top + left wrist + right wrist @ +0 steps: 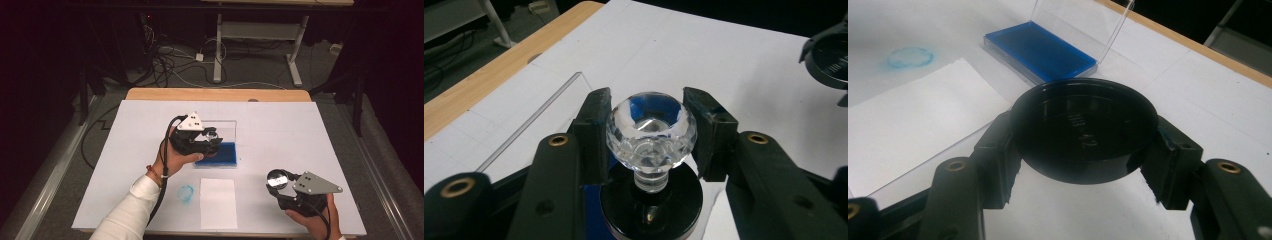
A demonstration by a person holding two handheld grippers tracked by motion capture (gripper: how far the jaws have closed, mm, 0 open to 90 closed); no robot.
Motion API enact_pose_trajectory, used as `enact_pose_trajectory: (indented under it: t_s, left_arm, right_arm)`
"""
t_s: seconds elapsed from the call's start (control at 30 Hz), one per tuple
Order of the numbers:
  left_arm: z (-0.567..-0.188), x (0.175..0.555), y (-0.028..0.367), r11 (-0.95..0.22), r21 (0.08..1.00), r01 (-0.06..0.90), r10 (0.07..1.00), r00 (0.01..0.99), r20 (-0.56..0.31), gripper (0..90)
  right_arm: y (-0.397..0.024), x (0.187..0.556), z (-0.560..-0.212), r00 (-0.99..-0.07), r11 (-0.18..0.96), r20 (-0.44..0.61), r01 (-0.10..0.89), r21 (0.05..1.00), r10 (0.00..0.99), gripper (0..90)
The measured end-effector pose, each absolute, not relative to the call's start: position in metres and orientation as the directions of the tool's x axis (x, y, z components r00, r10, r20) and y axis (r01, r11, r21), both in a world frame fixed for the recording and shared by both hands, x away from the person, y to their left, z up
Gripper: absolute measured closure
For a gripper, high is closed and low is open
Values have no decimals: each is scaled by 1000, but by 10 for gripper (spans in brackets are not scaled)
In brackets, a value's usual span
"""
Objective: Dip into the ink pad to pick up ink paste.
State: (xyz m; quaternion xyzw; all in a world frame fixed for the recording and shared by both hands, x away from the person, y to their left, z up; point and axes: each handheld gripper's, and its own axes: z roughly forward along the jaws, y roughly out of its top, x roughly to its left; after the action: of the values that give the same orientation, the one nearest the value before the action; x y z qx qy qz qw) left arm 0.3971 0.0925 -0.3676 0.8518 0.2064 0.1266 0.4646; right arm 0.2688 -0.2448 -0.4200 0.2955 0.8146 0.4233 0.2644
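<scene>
My left gripper [650, 134] is shut on the faceted clear knob [651, 127] of a stamp, whose round black base [651, 207] hangs below the jaws. In the high view this gripper [209, 140] hovers over the left end of the blue ink pad [222, 154]. The pad lies in a clear case with its lid [225, 129] standing upright. At the front right, my right gripper [278, 183] is shut on a round black cap [1083, 130], hollow side up, above the white table cover [280, 130].
A white sheet of paper [218, 202] lies near the front edge, with a faint blue ring mark [185, 194] on the cover to its left. The ink pad [1040, 50] and paper [908, 130] lie beyond the right gripper. Wooden table edge [215, 94] runs along the back.
</scene>
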Motion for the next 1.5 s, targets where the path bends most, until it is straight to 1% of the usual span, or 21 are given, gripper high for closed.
enact_pose_trajectory:
  t_s: [0.23,0.7,1.23,1.4,1.5]
  left_arm:
    - [-369,409,87,-475,843,251,484,875,13,551]
    - [-391,429,72,-458,845,276,489,872,-20,551]
    - [-428,433,65,-461,829,316,508,860,-45,551]
    - [-436,432,66,-473,821,320,515,856,-37,551]
    - [-438,431,70,-459,829,319,523,852,-38,550]
  right_arm:
    - [-245,268,-420,-687,466,-180,256,847,704,391]
    - [-244,269,-422,-690,471,-178,261,843,701,391]
    - [-242,269,-423,-696,481,-178,266,836,695,391]
    - [-242,269,-424,-699,485,-181,264,834,692,391]
    - [-241,269,-424,-701,486,-182,261,834,689,391]
